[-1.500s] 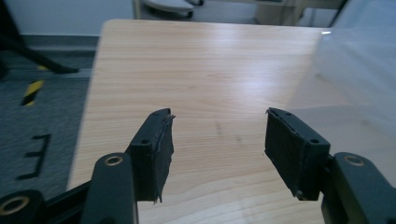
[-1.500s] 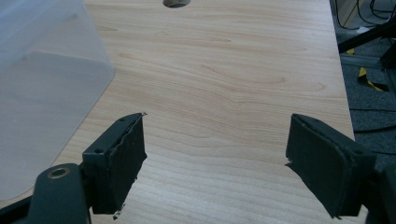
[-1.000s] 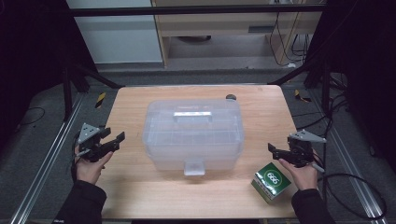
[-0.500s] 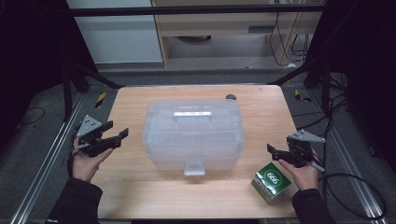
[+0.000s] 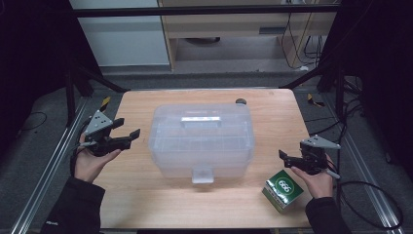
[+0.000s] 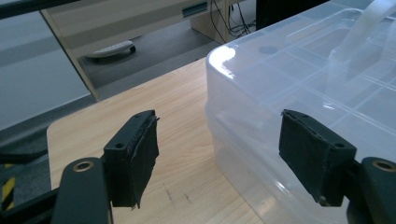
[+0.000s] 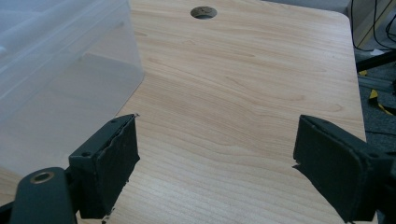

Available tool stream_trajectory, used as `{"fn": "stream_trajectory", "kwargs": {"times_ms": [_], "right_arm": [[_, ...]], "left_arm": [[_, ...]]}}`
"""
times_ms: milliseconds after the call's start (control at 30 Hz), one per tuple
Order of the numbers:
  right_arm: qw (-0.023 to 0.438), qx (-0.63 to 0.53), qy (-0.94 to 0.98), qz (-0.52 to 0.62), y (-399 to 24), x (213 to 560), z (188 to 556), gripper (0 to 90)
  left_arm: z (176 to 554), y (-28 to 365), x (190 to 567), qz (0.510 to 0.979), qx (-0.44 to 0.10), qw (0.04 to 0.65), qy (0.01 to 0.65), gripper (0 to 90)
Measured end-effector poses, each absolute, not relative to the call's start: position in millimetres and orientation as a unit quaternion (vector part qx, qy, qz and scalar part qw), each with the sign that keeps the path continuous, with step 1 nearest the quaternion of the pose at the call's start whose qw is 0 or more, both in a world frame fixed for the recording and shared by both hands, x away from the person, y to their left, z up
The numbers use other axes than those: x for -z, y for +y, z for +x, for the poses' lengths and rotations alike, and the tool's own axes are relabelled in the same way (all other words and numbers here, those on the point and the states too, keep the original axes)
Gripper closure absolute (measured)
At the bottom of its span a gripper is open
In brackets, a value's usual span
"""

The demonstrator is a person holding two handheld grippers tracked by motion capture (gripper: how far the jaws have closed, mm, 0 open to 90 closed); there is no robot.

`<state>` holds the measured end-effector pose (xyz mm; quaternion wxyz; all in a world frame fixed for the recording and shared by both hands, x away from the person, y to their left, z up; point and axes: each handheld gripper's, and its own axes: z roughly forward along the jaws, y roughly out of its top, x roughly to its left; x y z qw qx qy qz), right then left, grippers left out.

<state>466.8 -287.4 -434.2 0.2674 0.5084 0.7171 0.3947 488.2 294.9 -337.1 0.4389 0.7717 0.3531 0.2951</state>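
Wooden table [image 5: 146, 195], dim room. Clear lidded box [image 5: 202, 139] centred. Left gripper [image 5: 127, 128] wide open, empty, jaws just opening; right gripper [image 5: 287, 159] likewise agape, empty. Front latch [image 5: 202, 174] probably next: approach level, square.

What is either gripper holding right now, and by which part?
Nothing. The left gripper has just been opening, its jaws empty beside the clear plastic box. The right gripper is open over bare table.

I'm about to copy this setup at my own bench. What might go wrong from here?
The clear storage box has smooth walls, so the open left gripper beside it may slip off. The green carton sits near the table edge by the open right gripper, and a nudge might tip it off.
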Motion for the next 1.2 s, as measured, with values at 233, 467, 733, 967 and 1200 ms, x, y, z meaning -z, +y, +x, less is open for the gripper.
{"fn": "stream_trajectory", "kwargs": {"times_ms": [233, 467, 733, 967, 1200], "right_arm": [[0.269, -0.392, 0.720, 0.506, -287.1, 434.8, 467.2, 14.4], [0.268, -0.391, 0.723, 0.502, -285.9, 434.1, 467.0, 16.3], [0.275, -0.390, 0.727, 0.494, -283.8, 431.3, 464.2, 27.9], [0.276, -0.397, 0.731, 0.482, -283.4, 428.1, 463.2, 39.2], [0.264, -0.400, 0.740, 0.471, -279.4, 426.6, 463.2, 43.5]], "left_arm": [[491.1, 282.3, 321.7, 0.781, -0.301, 0.436, 0.330, 27.3], [492.6, 262.9, 310.6, 0.802, -0.319, 0.413, 0.290, 28.2], [490.3, 249.6, 299.3, 0.802, -0.326, 0.419, 0.274, 28.6], [487.4, 239.9, 290.6, 0.807, -0.330, 0.416, 0.257, 28.6], [485.4, 230.1, 284.4, 0.818, -0.332, 0.405, 0.236, 28.5]]}}
